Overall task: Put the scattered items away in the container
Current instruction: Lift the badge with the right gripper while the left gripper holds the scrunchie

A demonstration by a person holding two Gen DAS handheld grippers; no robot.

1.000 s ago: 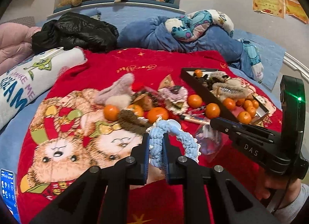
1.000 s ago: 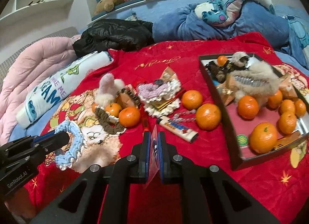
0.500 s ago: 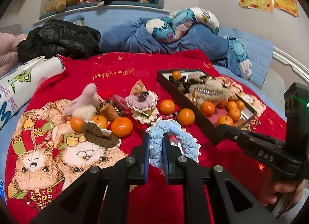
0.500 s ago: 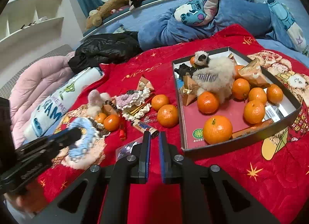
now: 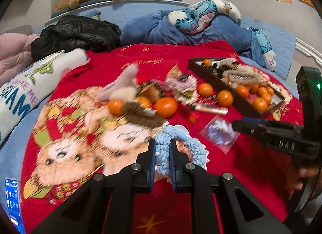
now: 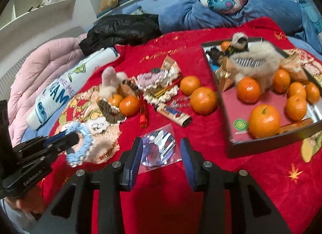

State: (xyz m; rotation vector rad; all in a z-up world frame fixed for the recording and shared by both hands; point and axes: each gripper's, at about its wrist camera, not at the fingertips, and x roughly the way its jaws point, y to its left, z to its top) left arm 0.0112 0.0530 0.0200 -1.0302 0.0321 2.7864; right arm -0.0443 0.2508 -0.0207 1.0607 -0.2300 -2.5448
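My left gripper is shut on a blue crocheted scrunchie, held just above the red blanket; the right wrist view shows this gripper at lower left. My right gripper has its jaws opening. A clear packet with a disc lies flat on the blanket between and beyond its fingertips, and the pads do not touch it. The dark tray at right holds several tangerines and a furry hair clip. Loose tangerines, a lighter and a pink scrunchie lie left of it.
A brown scrunchie, a fluffy pink toy and a small red item sit mid-blanket. A black jacket, a printed pillow and a blue duvet lie behind. A phone rests at the bed's near left edge.
The clear packet has left the right gripper's pads and now lies on the blanket. Those jaws have spread apart. The left gripper keeps the blue scrunchie.
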